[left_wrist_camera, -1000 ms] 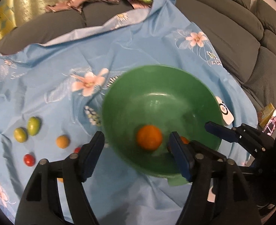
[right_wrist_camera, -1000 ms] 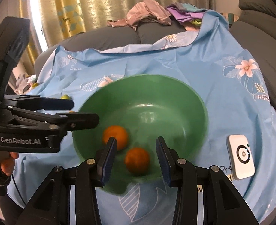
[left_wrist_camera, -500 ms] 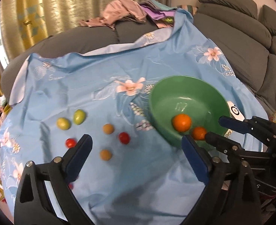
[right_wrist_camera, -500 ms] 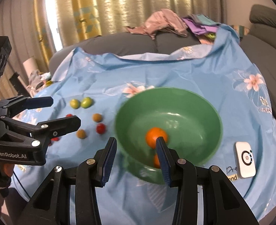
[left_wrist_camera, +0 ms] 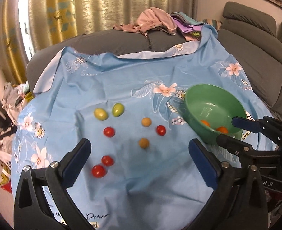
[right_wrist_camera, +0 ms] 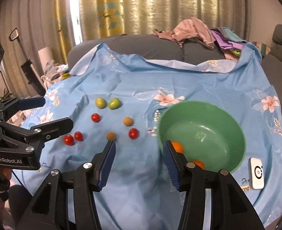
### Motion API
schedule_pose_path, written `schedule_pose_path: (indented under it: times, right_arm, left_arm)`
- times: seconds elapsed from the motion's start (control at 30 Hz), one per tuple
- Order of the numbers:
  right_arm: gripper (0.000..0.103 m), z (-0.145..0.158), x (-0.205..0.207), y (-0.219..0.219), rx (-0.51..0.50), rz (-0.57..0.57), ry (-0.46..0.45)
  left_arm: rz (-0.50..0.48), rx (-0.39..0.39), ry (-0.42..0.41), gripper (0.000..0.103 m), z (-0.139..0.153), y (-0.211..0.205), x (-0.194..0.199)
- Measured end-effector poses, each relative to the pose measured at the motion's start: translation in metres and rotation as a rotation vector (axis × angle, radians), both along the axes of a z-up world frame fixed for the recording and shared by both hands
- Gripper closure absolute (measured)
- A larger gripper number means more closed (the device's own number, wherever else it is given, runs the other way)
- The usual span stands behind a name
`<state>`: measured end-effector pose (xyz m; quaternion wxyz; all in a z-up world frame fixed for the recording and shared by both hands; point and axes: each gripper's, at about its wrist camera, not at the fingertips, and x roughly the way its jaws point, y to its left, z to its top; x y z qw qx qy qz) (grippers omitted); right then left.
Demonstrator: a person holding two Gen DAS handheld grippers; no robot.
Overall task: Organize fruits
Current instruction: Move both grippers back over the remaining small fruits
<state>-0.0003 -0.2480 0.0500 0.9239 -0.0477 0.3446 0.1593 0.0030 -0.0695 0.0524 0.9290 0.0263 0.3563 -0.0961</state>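
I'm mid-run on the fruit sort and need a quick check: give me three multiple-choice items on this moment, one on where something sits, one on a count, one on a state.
1. Where are the two orange fruits?
A. On the cloth beside the green fruits
B. Inside the green bowl
C. On the grey sofa

2. How many red fruits lie on the blue cloth?
A. Two
B. Four
C. Six

3. What is between the fingers of the left claw?
A. Nothing
B. A red fruit
C. The bowl's rim

Answers:
1. B: both orange fruits rest low in the bowl in both wrist views.
2. B: two red fruits lie close together near the left claw, and two single ones lie farther up the cloth.
3. A: the fingers stand wide apart above bare cloth, and the jaws are opening.
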Motion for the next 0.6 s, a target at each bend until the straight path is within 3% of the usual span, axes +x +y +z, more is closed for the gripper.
schedule_pose_path:
  times: [0.3,0.6]
  right_arm:
    - [0.047,-0.017,0.004,0.026,0.033,0.071,0.075]
    - [0.047,-0.033,0.014,0.038,0.042,0.093,0.136]
  left_arm:
    - [0.125,-0.031,0.07,0.001,-0.031,0.066,-0.018]
    - [0.145,-0.081,0.177,0.001,-0.071,0.097,-0.028]
